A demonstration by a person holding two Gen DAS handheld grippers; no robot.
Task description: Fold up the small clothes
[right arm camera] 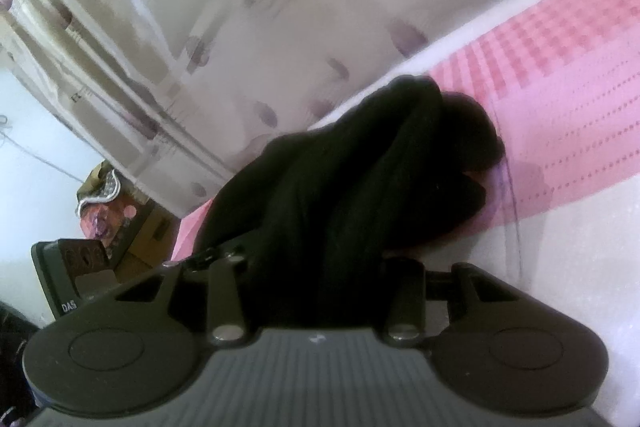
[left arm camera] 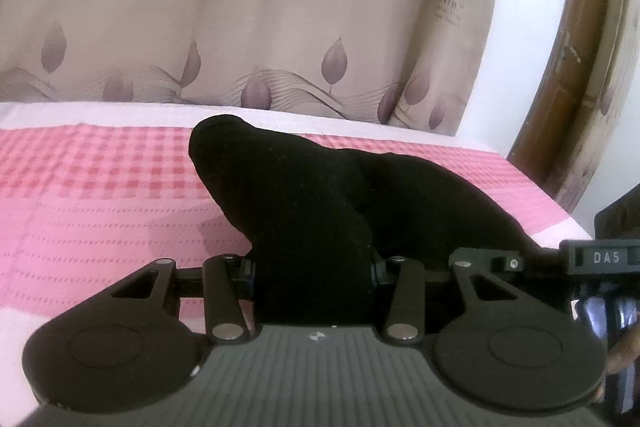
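A small black garment [left arm camera: 304, 195] is bunched up above the pink checked bedspread [left arm camera: 100, 195]. My left gripper [left arm camera: 314, 267] is shut on its near end, and the cloth hides the fingertips. The same black garment [right arm camera: 352, 179] fills the middle of the tilted, blurred right wrist view. My right gripper [right arm camera: 316, 267] is shut on it too, fingertips hidden by the cloth. The right gripper's body [left arm camera: 592, 259], marked DAS, shows at the right edge of the left wrist view, close beside the left gripper. The left gripper's body [right arm camera: 68, 283] shows at the left of the right wrist view.
A beige curtain [left arm camera: 240, 27] with leaf prints hangs behind the bed. A brown wooden frame [left arm camera: 580, 67] and a white wall stand at the right. In the right wrist view, cardboard boxes and clutter [right arm camera: 116, 219] sit beyond the bed's edge.
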